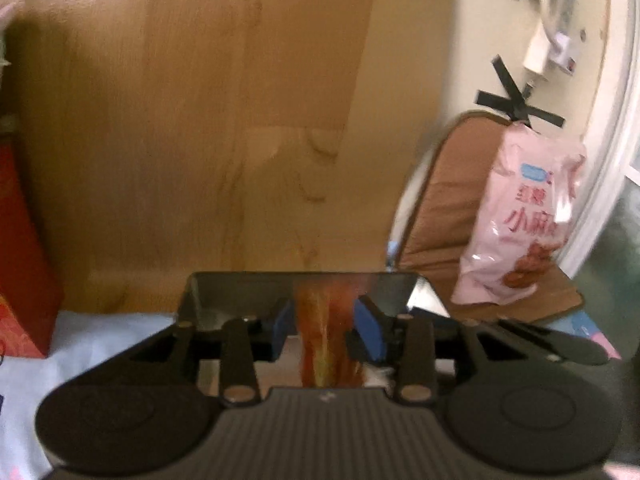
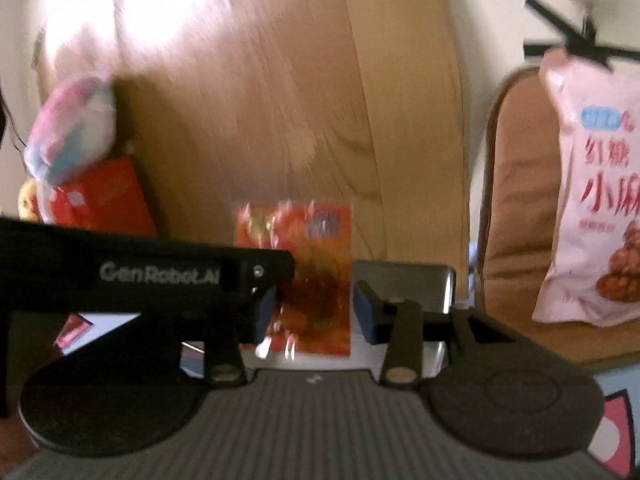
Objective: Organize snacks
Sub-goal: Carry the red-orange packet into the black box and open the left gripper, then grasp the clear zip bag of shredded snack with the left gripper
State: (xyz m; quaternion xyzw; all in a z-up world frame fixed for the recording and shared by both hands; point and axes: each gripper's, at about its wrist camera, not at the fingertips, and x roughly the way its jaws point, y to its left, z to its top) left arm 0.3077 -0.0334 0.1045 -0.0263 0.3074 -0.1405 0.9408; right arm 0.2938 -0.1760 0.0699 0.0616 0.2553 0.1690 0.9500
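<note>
Both grippers, left [image 1: 326, 326] and right [image 2: 314, 312], clamped one orange snack packet [image 2: 312, 276]. Pink snack bag [image 1: 520, 216] stood at 2 o'clock on chair [image 1: 444, 200].

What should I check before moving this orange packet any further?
1. Left gripper around the orange packet: ok, it sits edge-on between the fingers.
2. Right gripper around the same packet: ok, fingers on both sides.
3. Firm contact of either: cannot tell, blurred.
4. Metal box just beyond the packet: ok.
5. Pink bag upright on the chair, off to the right: ok.
6. Red box off to the left: ok.
</note>
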